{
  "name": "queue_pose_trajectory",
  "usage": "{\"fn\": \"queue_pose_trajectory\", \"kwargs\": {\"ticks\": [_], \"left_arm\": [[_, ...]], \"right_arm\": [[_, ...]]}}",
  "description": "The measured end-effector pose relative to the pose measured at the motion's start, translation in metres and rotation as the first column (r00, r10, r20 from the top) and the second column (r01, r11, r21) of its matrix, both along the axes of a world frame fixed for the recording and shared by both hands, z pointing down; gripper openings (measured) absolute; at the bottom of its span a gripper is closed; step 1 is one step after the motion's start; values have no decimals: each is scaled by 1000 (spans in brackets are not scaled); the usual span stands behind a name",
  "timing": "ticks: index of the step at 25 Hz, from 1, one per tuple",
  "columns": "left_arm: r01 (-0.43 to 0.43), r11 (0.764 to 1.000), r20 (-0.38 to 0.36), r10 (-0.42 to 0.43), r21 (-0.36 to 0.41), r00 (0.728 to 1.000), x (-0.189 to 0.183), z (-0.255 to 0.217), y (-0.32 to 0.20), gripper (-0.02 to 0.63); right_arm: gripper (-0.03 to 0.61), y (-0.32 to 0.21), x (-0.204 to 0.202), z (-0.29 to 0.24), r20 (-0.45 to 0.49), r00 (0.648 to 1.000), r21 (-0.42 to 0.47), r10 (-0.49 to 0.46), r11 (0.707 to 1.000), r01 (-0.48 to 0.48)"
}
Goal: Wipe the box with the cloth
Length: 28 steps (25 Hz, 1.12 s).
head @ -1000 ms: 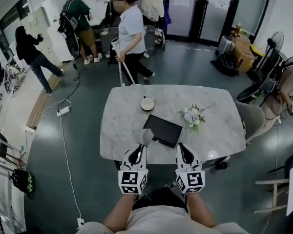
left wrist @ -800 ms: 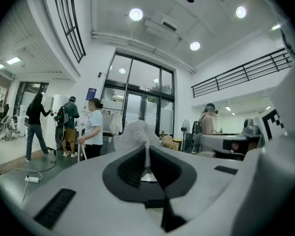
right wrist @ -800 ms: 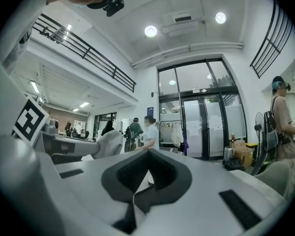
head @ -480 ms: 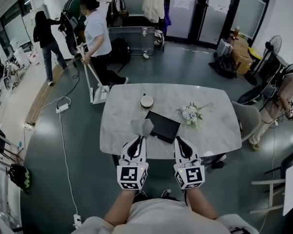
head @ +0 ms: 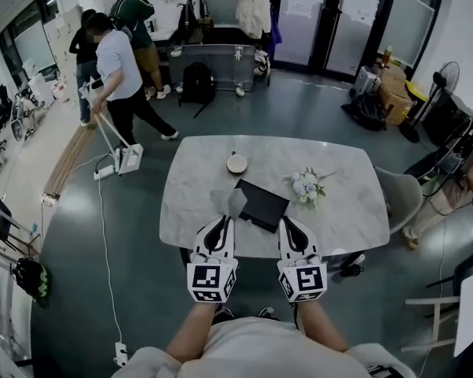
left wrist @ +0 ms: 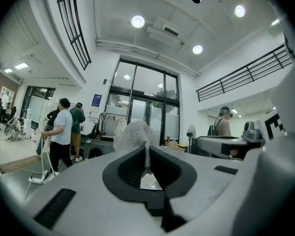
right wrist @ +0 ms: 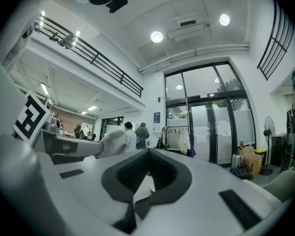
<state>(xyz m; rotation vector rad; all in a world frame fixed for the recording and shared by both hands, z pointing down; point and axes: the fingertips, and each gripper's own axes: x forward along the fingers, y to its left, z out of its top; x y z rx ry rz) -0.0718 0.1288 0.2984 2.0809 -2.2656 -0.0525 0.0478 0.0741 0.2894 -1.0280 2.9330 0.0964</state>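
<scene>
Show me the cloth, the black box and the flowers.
cloth (head: 228,201), head view, middle of the grey fabric.
black box (head: 264,205), head view, centre of its top.
flowers (head: 307,186), head view, the white blooms.

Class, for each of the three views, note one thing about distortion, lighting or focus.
Head view: the wide lens bends the dark-framed glass doors; light is even. Left gripper view: a fisheye circle with black corners; the round ceiling lamps burn white; the pale mesh cloth between the jaws is sharp. Right gripper view: the same fisheye circle, with the black balcony railing curved.
</scene>
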Motion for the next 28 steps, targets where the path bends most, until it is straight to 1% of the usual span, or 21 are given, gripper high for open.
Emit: {"fn": "queue_pose_trajectory", "kwargs": {"ticks": [4,11,21,28], "left_arm": [[-2,1000,-3,2,-7,1000,3,-1,-2,38],[2,1000,3,-2,-6,1000,10,1,-5,39],[7,1000,5,-7,-15,1000,22,4,-6,38],[6,1000,8,-6,-20,1000,24,5,-5,38]], "right_arm": [[26,-1,2,-1,4,1000,-6,4,1000,-4],[25,-9,17,0,13,1000,-11,13,1000,-13],[25,-7,26,5,7,1000,-15,0,1000,0],[25,-6,26,6,6,1000,-15,-3,1000,3]]}}
